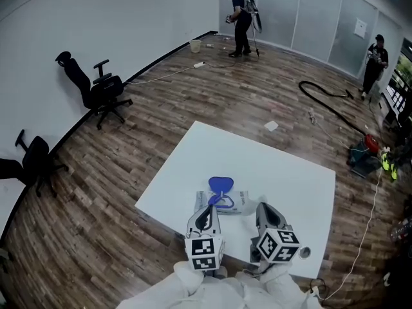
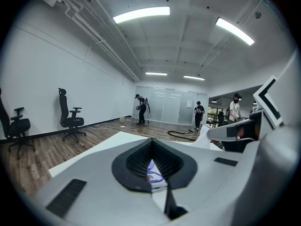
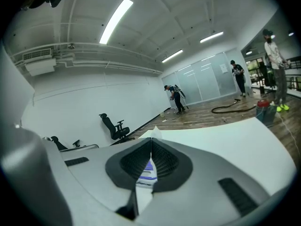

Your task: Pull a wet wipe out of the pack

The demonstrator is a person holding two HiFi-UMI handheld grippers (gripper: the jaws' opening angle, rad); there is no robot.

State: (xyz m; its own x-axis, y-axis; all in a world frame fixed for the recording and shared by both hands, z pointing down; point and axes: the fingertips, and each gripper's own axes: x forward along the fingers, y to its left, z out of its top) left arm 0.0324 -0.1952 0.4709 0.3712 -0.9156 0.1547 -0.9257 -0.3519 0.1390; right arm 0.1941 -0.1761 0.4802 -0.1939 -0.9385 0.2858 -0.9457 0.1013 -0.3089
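The wet wipe pack [image 1: 241, 202] lies on the white table [image 1: 290, 179], its blue lid [image 1: 221, 184] flipped up. My left gripper [image 1: 211, 206] reaches the pack's near left end with its jaws together; whether they pinch anything is hidden. In the left gripper view the jaws [image 2: 151, 142] meet, and the pack [image 2: 155, 175] shows below them. My right gripper [image 1: 261, 206] is at the pack's right end. Its jaws [image 3: 151, 144] are shut, and a white wipe's corner [image 3: 154, 132] pokes out above them. The pack [image 3: 147, 172] shows under them.
A small round object [image 1: 304, 252] sits near the table's front right edge. Office chairs [image 1: 96, 89] stand along the left wall. Two people [image 1: 241, 21] [image 1: 374, 60] stand far off, and a black hose [image 1: 328, 102] lies on the wood floor.
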